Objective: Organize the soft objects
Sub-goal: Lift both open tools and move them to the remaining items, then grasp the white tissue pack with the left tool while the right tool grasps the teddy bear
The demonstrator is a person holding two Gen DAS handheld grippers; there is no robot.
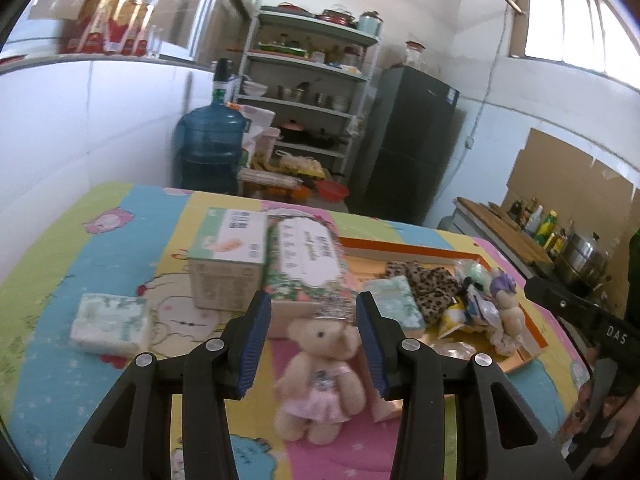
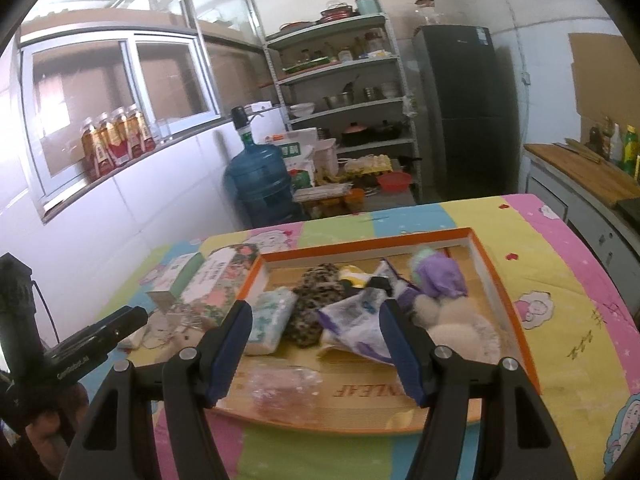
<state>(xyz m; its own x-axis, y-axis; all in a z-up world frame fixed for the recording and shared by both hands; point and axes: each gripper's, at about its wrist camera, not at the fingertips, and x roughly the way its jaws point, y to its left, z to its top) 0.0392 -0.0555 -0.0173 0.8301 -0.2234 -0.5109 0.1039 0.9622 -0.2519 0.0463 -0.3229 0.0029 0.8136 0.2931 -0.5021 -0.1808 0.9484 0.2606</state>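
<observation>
A: Step in hand: picking the small beige plush bear in a pink dress (image 1: 320,376). Lying on the cartoon-print quilted surface (image 1: 80,392), just beside the orange-rimmed shallow cardboard tray (image 1: 404,247), not in it.

B: Left tongs (image 1: 314,344) apart, straddling the bear, not clamped. Right tongs (image 2: 316,350) apart, empty, over the tray pile.

A: Next, probably: lower left, pinch torso, lift over rim, drop beside leopard-print cloth (image 2: 316,300).
</observation>
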